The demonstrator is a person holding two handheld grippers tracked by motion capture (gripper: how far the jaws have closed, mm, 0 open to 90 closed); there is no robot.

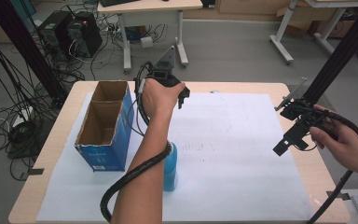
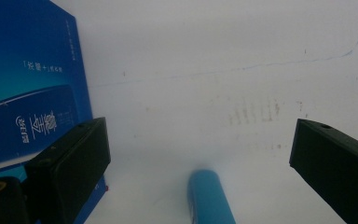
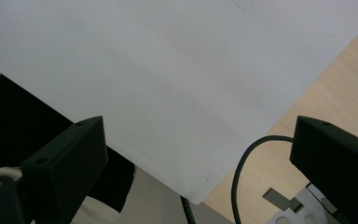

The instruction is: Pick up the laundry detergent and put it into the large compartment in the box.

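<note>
The box [image 1: 106,154] is deep blue outside with white printed characters and a lighter blue band on its side; its open inside is plain brown cardboard. The cylinder [image 1: 170,168] beside it is light blue, unpatterned. The paper sheet [image 1: 242,158] is white, marked with a thin blue pen line and faint brownish smudges. The table [image 1: 303,93] is pale wood-toned. Both grippers' jaws are matte black.

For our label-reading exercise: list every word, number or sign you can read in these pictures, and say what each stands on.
Blue cardboard box: white Chinese characters and fine vertical print on its side, too blurred to read with certainty.
White paper sheet: faint smudged marks and a thin pen line, no readable text.
Light blue cylindrical bottle: no label visible.
</note>
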